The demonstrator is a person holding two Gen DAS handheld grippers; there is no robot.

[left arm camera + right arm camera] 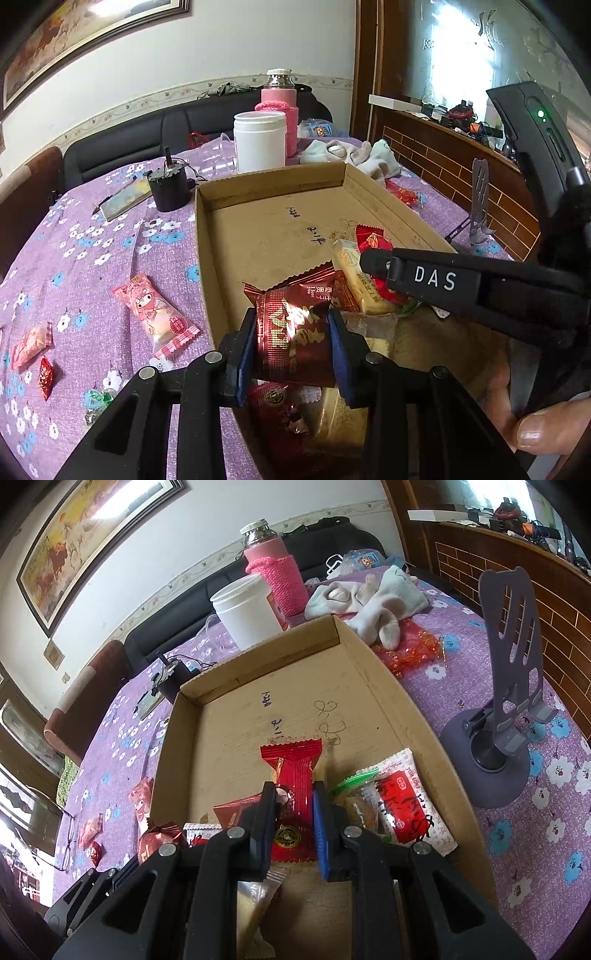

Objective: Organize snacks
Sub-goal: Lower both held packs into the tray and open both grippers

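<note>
A shallow cardboard box (pixel 273 184) (pixel 258 657) lies on the purple flowered tablecloth, with several wrapped snacks piled at its near end. My left gripper (pixel 293 349) is shut on a dark red foil snack pack (pixel 295 332), held over the box's near left edge. My right gripper (pixel 294 825) is shut on a bright red snack wrapper (pixel 293 771) above the box floor. The right gripper's black body (pixel 461 284) crosses the left wrist view, with a hand (pixel 535 424) below it. Loose snacks lie on the cloth left of the box: a pink packet (pixel 157 314) and small red ones (pixel 31 345).
Behind the box stand a white jar (pixel 259 142) (pixel 245 609) and a pink-sleeved bottle (pixel 279 99) (pixel 275 576). White socks (pixel 369 598) lie at the back right, a grey phone stand (pixel 509 709) to the right, a small black device (pixel 170 188) at the back left. Glasses (pixel 68 842) rest at the left.
</note>
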